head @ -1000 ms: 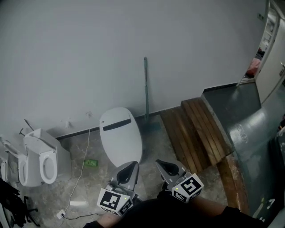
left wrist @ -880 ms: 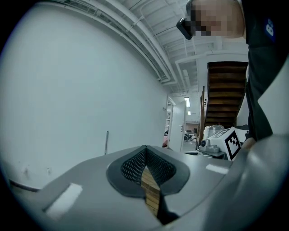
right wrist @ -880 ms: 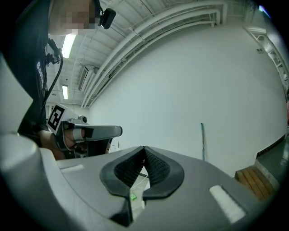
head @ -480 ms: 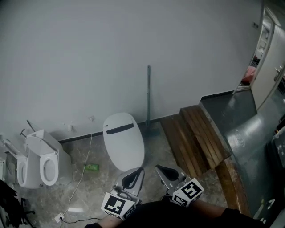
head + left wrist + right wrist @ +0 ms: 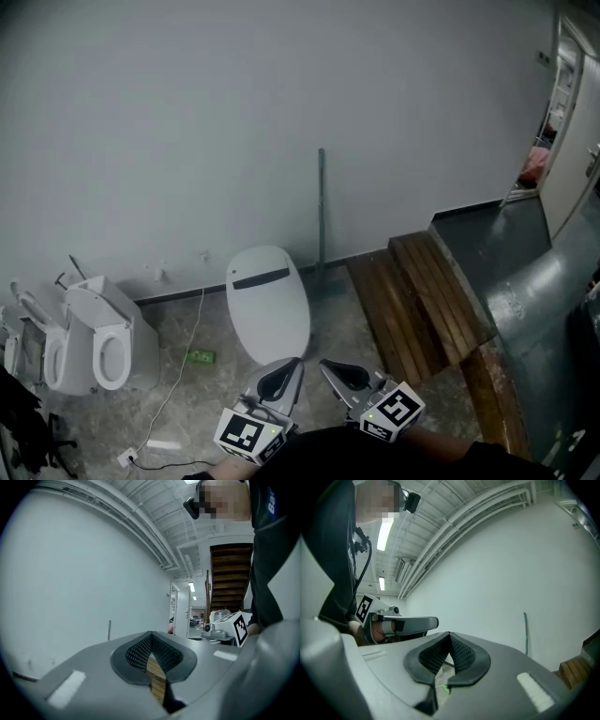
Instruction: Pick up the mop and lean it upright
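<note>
Both claws are hanging low at the bottom centre of the head view. My left claw (image 5: 284,368) is keeping its jaws pressed together on nothing. My right claw (image 5: 334,369) is doing the same, shut and empty.

A white toilet (image 5: 269,302) is crowding the floor (image 5: 342,319) just above the left claw. The wooden platform (image 5: 412,298) is edging in at centre right, leaving a narrow strip of floor running up between them.

The mop (image 5: 321,211) is leaning against the wall (image 5: 187,122) at upper centre. Its long axis is running vertical, handle up, foot at the skirting.

Against the earlier frame, the mop is sitting lower and further right, and the claw tips are lying nearer the bottom edge and closer together.
</note>
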`<action>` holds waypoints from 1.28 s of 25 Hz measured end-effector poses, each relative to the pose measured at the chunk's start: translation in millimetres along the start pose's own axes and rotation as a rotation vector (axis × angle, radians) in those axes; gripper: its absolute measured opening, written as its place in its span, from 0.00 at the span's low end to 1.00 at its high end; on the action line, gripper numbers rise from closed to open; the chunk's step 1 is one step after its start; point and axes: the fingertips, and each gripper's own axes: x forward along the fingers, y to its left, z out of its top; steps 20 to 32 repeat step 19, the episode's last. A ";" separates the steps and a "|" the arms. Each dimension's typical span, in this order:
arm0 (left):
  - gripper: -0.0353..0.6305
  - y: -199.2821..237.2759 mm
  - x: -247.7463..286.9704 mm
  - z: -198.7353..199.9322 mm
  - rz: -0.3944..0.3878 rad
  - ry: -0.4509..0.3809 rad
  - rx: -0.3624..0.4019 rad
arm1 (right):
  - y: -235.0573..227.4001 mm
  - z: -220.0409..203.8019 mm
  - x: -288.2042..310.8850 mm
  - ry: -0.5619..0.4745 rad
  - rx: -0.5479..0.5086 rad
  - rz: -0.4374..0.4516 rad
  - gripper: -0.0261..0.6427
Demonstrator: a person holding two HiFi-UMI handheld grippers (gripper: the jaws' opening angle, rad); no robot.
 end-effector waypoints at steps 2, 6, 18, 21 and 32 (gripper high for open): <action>0.07 -2.7 -0.4 -1.0 -0.003 0.002 0.007 | 0.8 3.1 -2.6 -0.002 0.005 -0.003 0.04; 0.07 -6.6 1.3 -2.3 0.009 0.009 0.008 | -1.5 -0.4 -8.6 0.000 0.005 -0.002 0.04; 0.07 -8.9 4.0 -1.2 0.016 0.009 0.000 | -5.0 -3.1 -12.1 -0.002 0.008 0.008 0.04; 0.07 -8.6 4.4 -1.5 0.020 0.012 0.001 | -5.8 -4.4 -12.3 -0.001 0.004 0.011 0.04; 0.07 -8.6 4.4 -1.5 0.020 0.012 0.001 | -5.8 -4.4 -12.3 -0.001 0.004 0.011 0.04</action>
